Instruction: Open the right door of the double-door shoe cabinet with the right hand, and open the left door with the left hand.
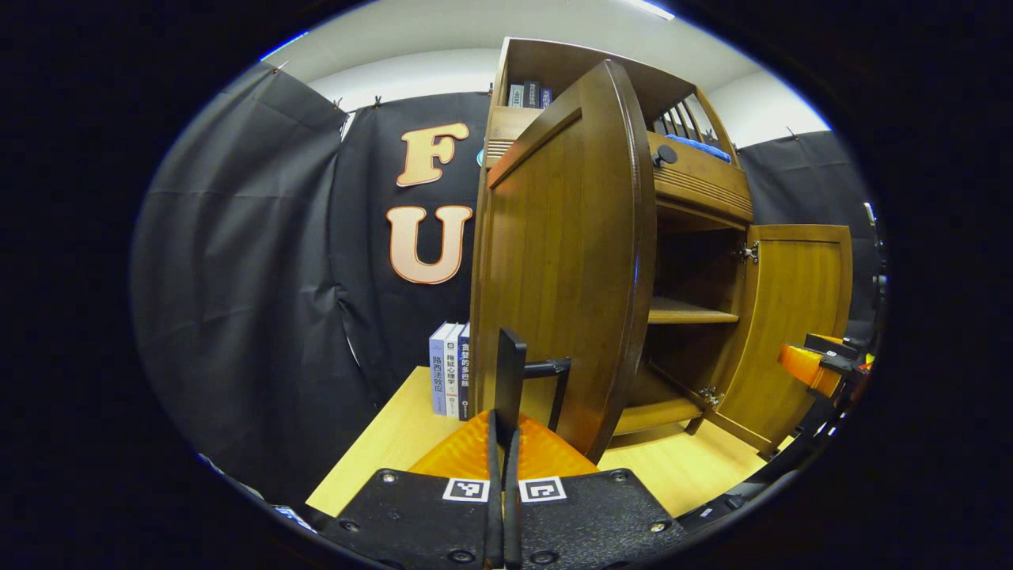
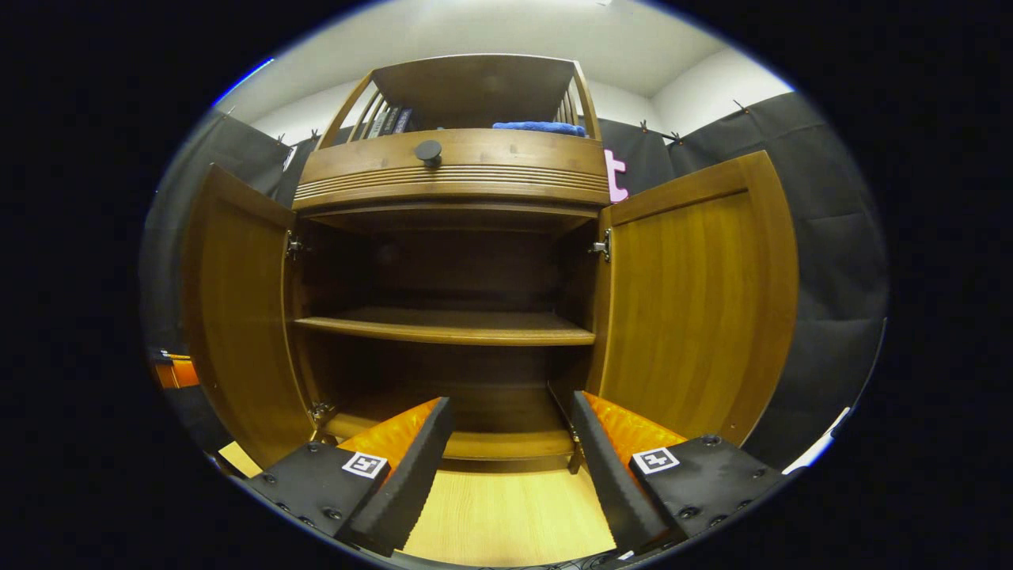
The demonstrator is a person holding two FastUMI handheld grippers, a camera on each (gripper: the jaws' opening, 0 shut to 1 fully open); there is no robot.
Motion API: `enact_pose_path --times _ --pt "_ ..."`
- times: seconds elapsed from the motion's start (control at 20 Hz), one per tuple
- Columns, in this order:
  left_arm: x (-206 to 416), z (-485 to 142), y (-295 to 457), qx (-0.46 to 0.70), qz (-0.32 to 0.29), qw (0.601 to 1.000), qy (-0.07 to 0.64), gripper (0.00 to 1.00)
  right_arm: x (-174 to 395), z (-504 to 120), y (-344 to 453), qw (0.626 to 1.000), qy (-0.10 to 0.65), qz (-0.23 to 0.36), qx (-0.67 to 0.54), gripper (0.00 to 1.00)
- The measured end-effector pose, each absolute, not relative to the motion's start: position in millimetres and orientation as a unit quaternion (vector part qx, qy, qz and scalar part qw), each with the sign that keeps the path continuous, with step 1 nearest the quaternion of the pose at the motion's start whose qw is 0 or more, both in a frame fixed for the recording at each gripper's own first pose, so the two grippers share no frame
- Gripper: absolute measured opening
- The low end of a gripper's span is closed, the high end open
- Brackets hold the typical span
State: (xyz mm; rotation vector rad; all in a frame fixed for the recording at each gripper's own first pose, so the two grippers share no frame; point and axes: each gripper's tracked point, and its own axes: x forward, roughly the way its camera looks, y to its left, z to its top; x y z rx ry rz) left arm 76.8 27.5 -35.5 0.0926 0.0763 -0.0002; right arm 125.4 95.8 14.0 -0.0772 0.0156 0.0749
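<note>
Right gripper view faces straight into the shoe cabinet (image 2: 455, 170), which stands on the pale worktop (image 2: 506, 514); both doors are swung out. The right door (image 2: 688, 309) stands wide at the right of the opening and the left door (image 2: 237, 317) at the left, with the middle shelf (image 2: 443, 326) and the dark interior exposed between them. The right gripper (image 2: 510, 463) hangs in front of the opening, its jaws spread apart and holding nothing, touching neither door.

In the left gripper view the left door (image 1: 566, 261) is seen nearly edge-on, and the left gripper (image 1: 506, 396) sits at its lower outer face with jaws closed together; a thin dark handle (image 1: 554, 380) lies just beside them, and I cannot tell whether it is pinched. A row of books (image 1: 449, 368) stands on the worktop beside the cabinet.

By my reading, both openings are done. What may remain is swinging the left door a little wider, then letting go and backing off.
</note>
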Motion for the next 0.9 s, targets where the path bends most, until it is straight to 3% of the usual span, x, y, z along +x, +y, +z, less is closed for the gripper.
enact_pose_path --times 0.05,0.1,0.15,0.25,0.6,0.65,0.9 --pt "76 -35 32 0.050 0.005 0.998 0.038 0.00 125 14 99 0.998 0.007 0.042 -0.041 0.94" --pt "77 -35 37 0.052 0.009 0.998 0.038 0.00 125 15 101 0.998 0.006 0.045 -0.043 0.94" --pt "76 -34 40 0.052 0.011 0.998 0.038 0.00 126 16 103 0.998 0.004 0.047 -0.044 1.00" --pt "75 -33 48 0.049 0.013 0.998 0.038 0.00 126 16 105 0.998 0.005 0.049 -0.043 0.94" --pt "75 -29 73 0.027 0.021 0.999 0.040 0.00 125 21 100 0.998 0.003 0.046 -0.033 0.94" --pt "75 -30 74 0.029 0.020 0.999 0.040 0.00 124 22 99 0.998 0.002 0.046 -0.033 0.97" --pt "76 -29 81 0.022 0.015 0.999 0.042 0.00 124 23 96 0.998 0.002 0.045 -0.034 0.94"
